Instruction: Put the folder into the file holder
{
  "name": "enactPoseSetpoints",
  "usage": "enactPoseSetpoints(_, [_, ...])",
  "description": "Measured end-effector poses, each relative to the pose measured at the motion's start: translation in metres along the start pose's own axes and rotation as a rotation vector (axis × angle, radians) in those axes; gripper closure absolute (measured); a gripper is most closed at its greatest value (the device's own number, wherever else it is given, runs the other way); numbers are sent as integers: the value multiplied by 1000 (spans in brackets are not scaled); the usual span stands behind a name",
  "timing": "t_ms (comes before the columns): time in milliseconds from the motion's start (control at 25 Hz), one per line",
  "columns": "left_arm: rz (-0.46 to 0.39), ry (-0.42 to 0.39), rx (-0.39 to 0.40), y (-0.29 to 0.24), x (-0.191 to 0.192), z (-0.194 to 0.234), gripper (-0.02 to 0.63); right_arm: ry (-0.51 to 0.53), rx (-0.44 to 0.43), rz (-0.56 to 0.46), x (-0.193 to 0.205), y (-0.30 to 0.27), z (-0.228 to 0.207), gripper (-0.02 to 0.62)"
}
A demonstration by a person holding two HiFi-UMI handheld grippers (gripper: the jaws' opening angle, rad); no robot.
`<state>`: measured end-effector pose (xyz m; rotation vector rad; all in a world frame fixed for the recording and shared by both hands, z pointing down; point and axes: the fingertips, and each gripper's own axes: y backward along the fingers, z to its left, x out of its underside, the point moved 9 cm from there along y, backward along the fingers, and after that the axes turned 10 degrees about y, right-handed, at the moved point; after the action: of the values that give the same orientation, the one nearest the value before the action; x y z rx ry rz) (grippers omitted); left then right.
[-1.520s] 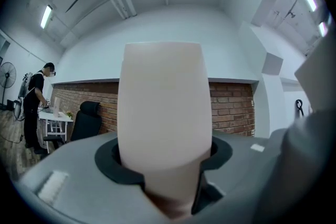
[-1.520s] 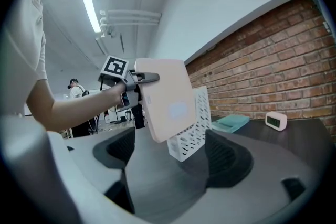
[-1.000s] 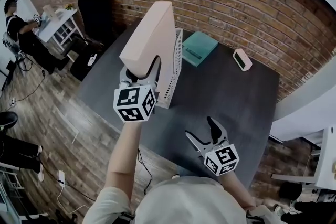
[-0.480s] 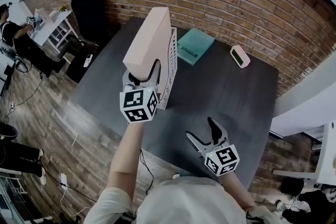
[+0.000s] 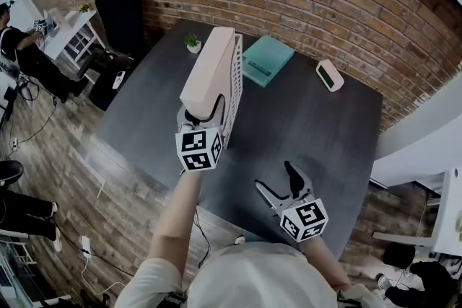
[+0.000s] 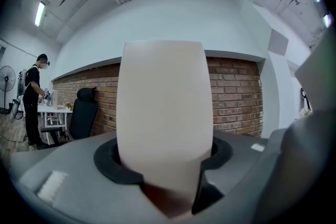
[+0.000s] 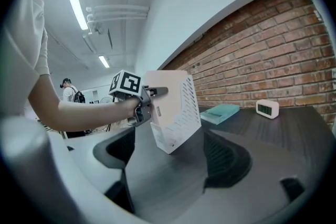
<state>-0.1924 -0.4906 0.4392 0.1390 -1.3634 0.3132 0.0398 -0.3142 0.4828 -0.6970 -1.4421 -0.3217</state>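
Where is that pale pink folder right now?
In the head view the folder stands left of centre over the dark table, clamped in the left gripper, right beside the white file holder's slotted wall.

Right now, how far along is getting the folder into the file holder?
Done: the left gripper is shut on the folder, raised beside the file holder. In hand: lining it up with the opening. Left: lowering it in, releasing. The right gripper hangs open, empty.
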Motion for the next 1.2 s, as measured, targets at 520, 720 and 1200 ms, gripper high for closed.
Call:
enactPoseSetpoints(520, [97, -46, 3, 12, 7, -8, 302, 17, 3, -35, -8, 16, 13, 190])
enactPoseSetpoints(720, [75, -26, -4, 59, 8, -15, 302, 26, 23, -53, -10, 39, 24, 190])
enactPoseSetpoints(1200, [158, 39, 7, 211, 32, -46, 455, 100, 55, -45, -10, 89, 70, 373])
